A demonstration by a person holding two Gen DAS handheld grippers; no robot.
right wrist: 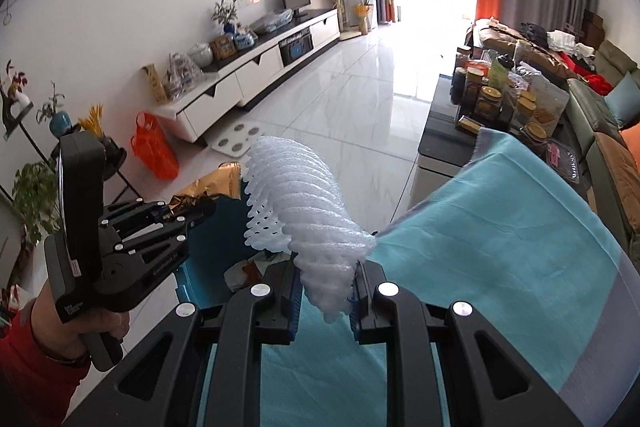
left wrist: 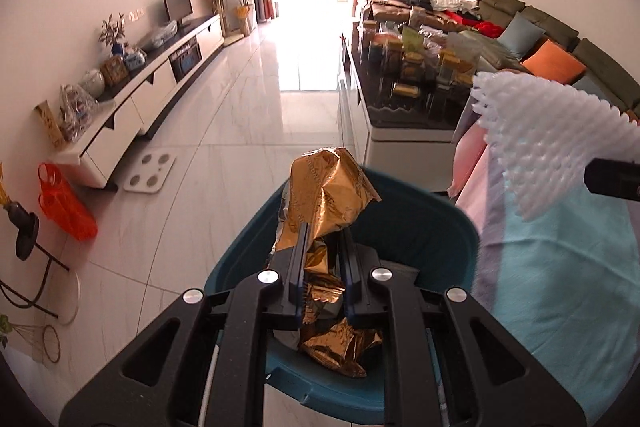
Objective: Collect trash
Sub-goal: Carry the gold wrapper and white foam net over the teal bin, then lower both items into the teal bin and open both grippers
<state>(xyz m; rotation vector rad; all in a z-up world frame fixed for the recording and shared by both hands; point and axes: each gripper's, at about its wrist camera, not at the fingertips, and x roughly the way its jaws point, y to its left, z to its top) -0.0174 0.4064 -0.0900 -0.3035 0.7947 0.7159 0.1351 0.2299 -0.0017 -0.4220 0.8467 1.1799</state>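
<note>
Gold foil fills my left wrist view: the left gripper point(left wrist: 323, 247) is clamped on a crumpled gold wrapper point(left wrist: 328, 195), both fingers pressed into its creased middle while the loose top flares up past the fingertips and another fold hangs below them. I hold it directly over the teal trash bin point(left wrist: 432, 227), whose rim curves around beneath the gripper. From the right wrist camera I see the same left gripper point(right wrist: 200, 211) out to the side, in the person's hand point(right wrist: 80, 327), with the gold wrapper point(right wrist: 216, 183) poking out at the bin's near edge.

My right gripper point(right wrist: 326, 279) is closed on a white foam net sleeve point(right wrist: 296, 199); the pinched lower end sits between the blue-padded fingers point(right wrist: 295, 291) and the ribbed mesh fans out up and to the left. It hangs over the edge of a turquoise cloth point(right wrist: 500, 227) and just beside the teal trash bin point(right wrist: 224, 227), where some paper scraps point(right wrist: 244, 271) lie inside. In the left view the foam net sleeve point(left wrist: 552, 143) shows at the right edge, above the turquoise cloth point(left wrist: 560, 287).

Beyond lie a glossy tiled floor point(left wrist: 248, 115), a white TV cabinet point(left wrist: 152, 99), an orange plastic bag point(left wrist: 64, 203) on the floor beside it, and a dark coffee table point(left wrist: 400, 115) crowded with jars.
</note>
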